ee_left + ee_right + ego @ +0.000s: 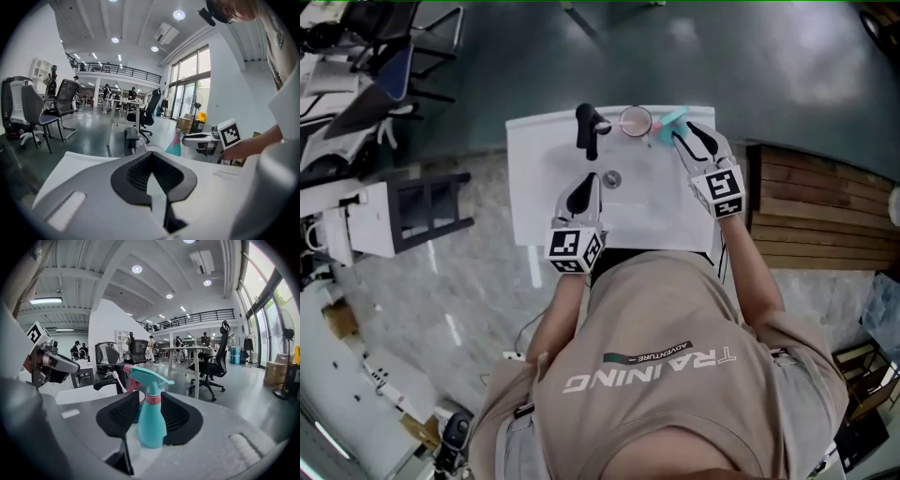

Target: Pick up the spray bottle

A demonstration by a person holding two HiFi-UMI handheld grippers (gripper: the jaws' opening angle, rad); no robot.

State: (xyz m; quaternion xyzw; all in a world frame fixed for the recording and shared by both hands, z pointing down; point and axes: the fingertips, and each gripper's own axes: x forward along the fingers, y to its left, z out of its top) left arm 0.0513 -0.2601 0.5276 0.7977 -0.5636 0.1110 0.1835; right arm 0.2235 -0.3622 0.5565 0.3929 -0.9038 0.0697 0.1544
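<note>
A teal spray bottle [667, 122] with a pink trigger stands upright at the far right corner of the white basin [534, 187]. My right gripper [682, 131] is open around it. In the right gripper view the spray bottle [151, 420] stands between the two black pads of the right gripper [150, 399], with a gap on its left side. My left gripper [592, 176] hangs over the middle of the basin near the drain [611, 178]. Its tips meet with nothing between them, as the left gripper [150, 153] shows in its own view. That view also shows the bottle [174, 145] far off.
A black faucet [587, 127] and a round cup [636, 121] stand at the basin's far edge, just left of the bottle. A wooden slatted platform [816, 206] lies to the right. A white shelf unit [403, 216] and office chairs [389, 66] stand to the left.
</note>
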